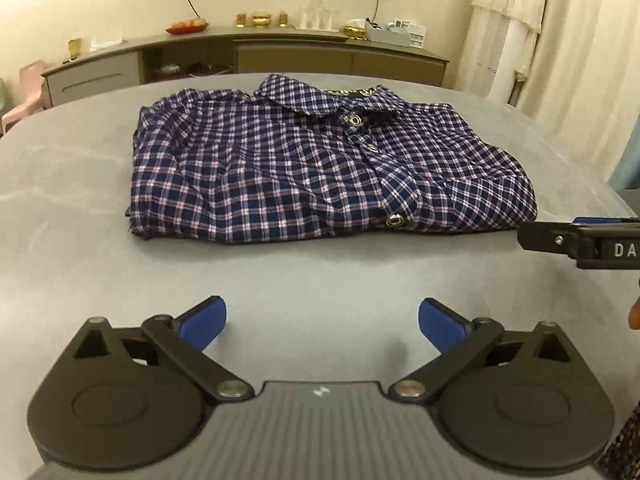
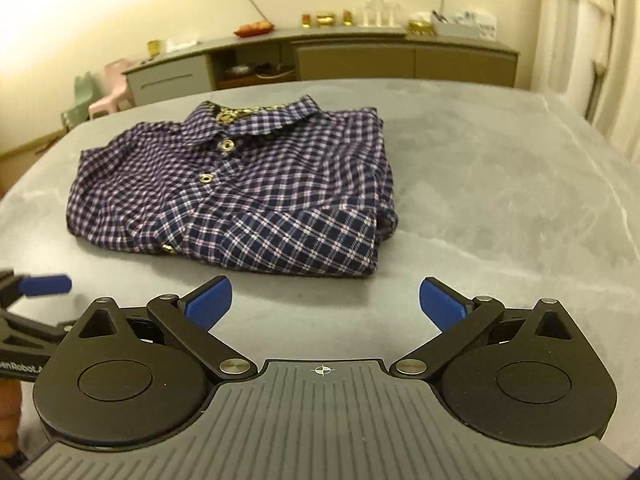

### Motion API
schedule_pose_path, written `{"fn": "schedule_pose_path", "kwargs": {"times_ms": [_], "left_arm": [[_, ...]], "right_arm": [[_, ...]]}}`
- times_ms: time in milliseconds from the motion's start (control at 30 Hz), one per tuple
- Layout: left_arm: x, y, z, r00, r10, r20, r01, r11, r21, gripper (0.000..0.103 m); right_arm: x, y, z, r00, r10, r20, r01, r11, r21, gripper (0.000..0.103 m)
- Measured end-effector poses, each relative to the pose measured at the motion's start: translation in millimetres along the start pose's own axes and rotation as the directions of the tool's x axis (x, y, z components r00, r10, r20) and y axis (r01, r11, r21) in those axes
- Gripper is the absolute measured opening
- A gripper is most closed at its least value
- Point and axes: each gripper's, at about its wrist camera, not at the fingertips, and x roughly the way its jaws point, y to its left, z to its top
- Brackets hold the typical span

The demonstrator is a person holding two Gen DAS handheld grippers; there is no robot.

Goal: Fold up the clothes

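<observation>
A navy plaid shirt [image 1: 320,160] lies folded into a neat rectangle on the grey bench [image 1: 72,200], collar toward the far edge and button placket running down its front. Metal snap buttons [image 1: 355,121] show along the placket, and a patterned lining peeks out inside the collar.

The left gripper [image 1: 322,322] hangs over the bare bench on the near side of the shirt, its blue pads spread as wide as they go, with nothing between them. The right gripper [image 2: 325,304] sits the same way: pads fully apart, empty, the shirt's near edge just beyond its tips but not touched.

Each gripper catches the other at the edge of its view. In the left wrist view the right gripper's black side bears white letters, of which only "DA" can be read before the frame cuts them off. In the right wrist view the left gripper's body shows "enRobot", the start of the word being cut off.

Beyond the bench a long low cabinet [image 1: 248,56] stands against the wall, carrying a red dish of fruit [image 1: 187,26], small gold ornaments [image 1: 262,20] and clear glass bottles. Pale curtains [image 1: 516,28] hang at the right. A pink stool [image 2: 114,84] stands at the cabinet's left end.
</observation>
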Motion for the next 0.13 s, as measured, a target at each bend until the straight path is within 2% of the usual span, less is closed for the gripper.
{"fn": "schedule_pose_path", "kwargs": {"times_ms": [133], "left_arm": [[-1.6, -3.7, 0.7, 1.000, 0.008, 0.016, -0.009, 1.000, 0.021, 0.103]], "right_arm": [[5.5, 1.5, -4.8, 1.000, -0.015, -0.011, 0.015, 1.000, -0.009, 0.100]]}}
